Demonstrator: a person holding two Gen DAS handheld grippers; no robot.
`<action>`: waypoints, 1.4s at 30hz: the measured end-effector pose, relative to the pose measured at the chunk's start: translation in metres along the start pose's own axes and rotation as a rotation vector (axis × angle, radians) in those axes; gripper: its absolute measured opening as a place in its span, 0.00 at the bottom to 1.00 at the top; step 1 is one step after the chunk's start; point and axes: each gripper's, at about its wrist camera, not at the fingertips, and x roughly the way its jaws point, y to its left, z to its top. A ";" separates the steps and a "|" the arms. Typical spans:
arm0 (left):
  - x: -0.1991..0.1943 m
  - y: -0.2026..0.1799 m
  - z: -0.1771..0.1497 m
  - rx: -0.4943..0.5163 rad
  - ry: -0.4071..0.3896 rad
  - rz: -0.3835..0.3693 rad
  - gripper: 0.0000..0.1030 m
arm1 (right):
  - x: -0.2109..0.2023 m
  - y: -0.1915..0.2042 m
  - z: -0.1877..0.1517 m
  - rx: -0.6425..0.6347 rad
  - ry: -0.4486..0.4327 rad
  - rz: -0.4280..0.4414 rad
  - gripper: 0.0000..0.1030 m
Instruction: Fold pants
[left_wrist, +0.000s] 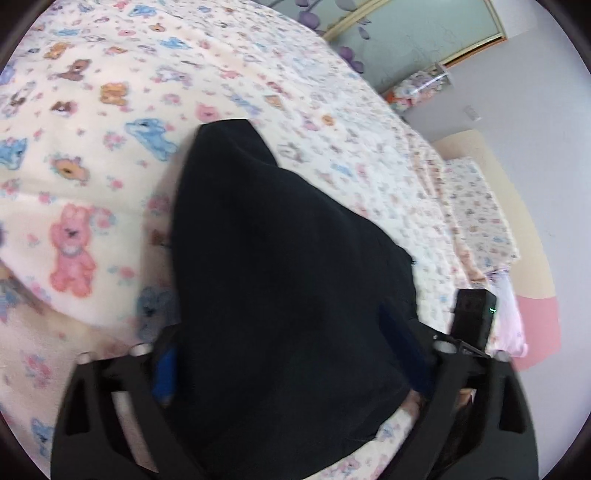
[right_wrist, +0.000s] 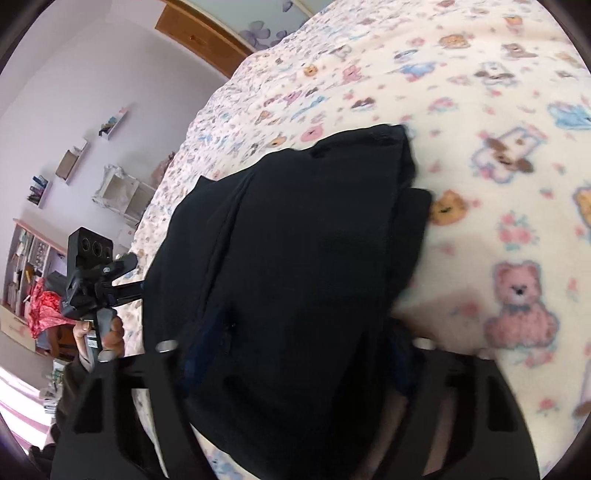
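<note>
Black pants (left_wrist: 280, 258) lie over a bed with an animal-print blanket (left_wrist: 92, 129). In the left wrist view the cloth runs from between my left gripper's (left_wrist: 291, 365) blue-padded fingers (left_wrist: 164, 373) out to a far tip. The fingers stand wide apart with thick cloth bunched between them, which hides the fingertips. In the right wrist view the pants (right_wrist: 303, 258) likewise cover my right gripper (right_wrist: 291, 369), its fingertips hidden under the folded layers. The left gripper's body and the hand holding it (right_wrist: 92, 295) show at the left of the right wrist view.
The blanket (right_wrist: 480, 147) covers the whole bed. A pillow (left_wrist: 476, 206) lies at the bed's far right. Wall shelves (right_wrist: 70, 162) and a bookcase (right_wrist: 26, 266) stand beyond the bed's edge. A wardrobe with a mirror door (left_wrist: 424, 29) is behind.
</note>
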 end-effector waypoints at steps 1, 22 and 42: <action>0.001 0.002 0.000 -0.001 0.003 0.028 0.56 | -0.002 -0.003 0.000 0.017 -0.010 0.014 0.53; -0.044 -0.042 -0.010 0.127 -0.168 0.095 0.09 | -0.030 0.031 0.011 -0.003 -0.152 0.030 0.31; 0.016 -0.011 0.013 0.063 -0.289 0.321 0.52 | 0.004 -0.030 0.025 0.147 -0.326 -0.125 0.54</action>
